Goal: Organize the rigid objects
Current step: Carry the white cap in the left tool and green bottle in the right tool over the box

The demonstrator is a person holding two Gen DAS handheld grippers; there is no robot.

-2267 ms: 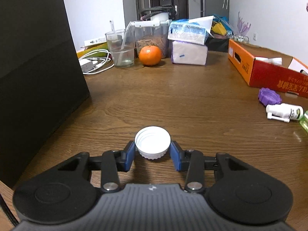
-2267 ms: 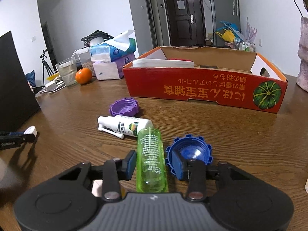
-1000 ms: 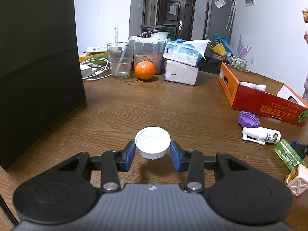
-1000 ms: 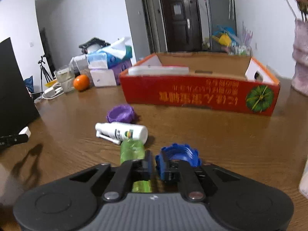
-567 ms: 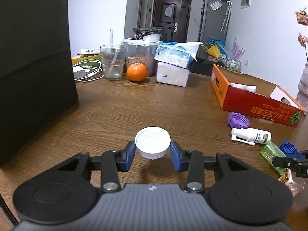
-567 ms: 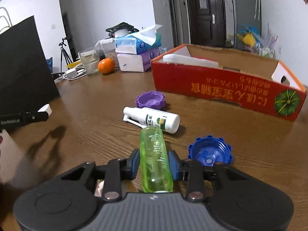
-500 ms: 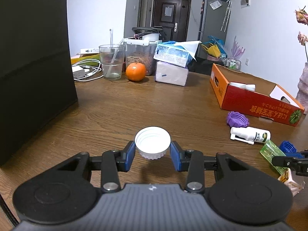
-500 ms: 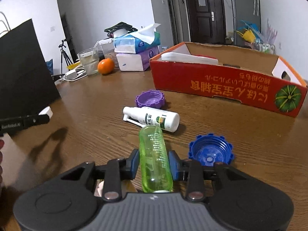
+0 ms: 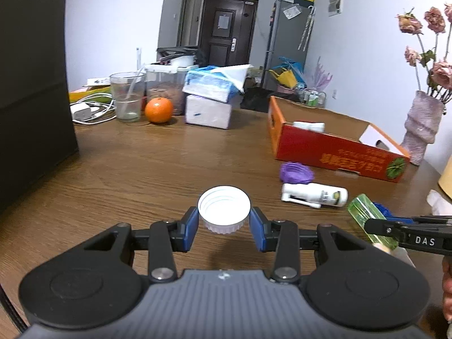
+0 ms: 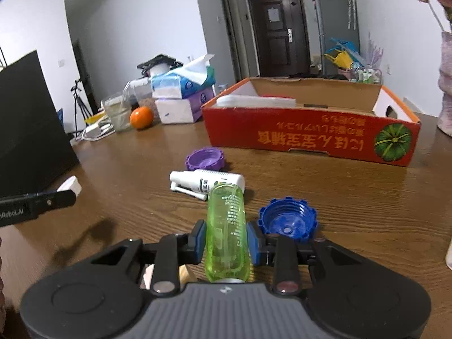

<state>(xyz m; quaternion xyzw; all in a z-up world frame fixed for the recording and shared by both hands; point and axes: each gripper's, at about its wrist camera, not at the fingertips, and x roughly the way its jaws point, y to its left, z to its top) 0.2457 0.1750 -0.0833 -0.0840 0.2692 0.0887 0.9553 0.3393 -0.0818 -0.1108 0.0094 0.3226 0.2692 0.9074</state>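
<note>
Two views, left wrist first: both grippers carry something above the brown table [image 9: 147,169].

Left gripper [image 9: 224,223]: closed on the white cap [image 9: 224,208], open side up, blue pads on opposite sides of its ribbed skirt, lifted off the wood.

White cap, handling: probably very light and stiff; the ribbing should give good purchase, so a grip across the skirt looks sound (a harder squeeze seems needless).

Seen only from the left wrist: the red carton [image 9: 333,148] from its short end, with a white item inside; the vase of dried flowers [image 9: 421,127] beyond it; the right tool from the side, with the green bottle [image 9: 367,214] sticking out of it.

Right gripper [image 10: 226,240]: clamped around the green bottle [image 10: 227,226], which lies lengthwise between the pads, pointing forward.

Green bottle, handling: translucent plastic, likely light, smooth and round, so it may twist or slide; the mid-body hold looks best.

Seen only from the right wrist: the blue lid [image 10: 288,221] in full, just beside the right finger; the long printed side of the red carton [image 10: 310,135] and its open top; the white spray bottle [image 10: 209,183] and purple lid [image 10: 205,158] lying between gripper and carton.
</note>
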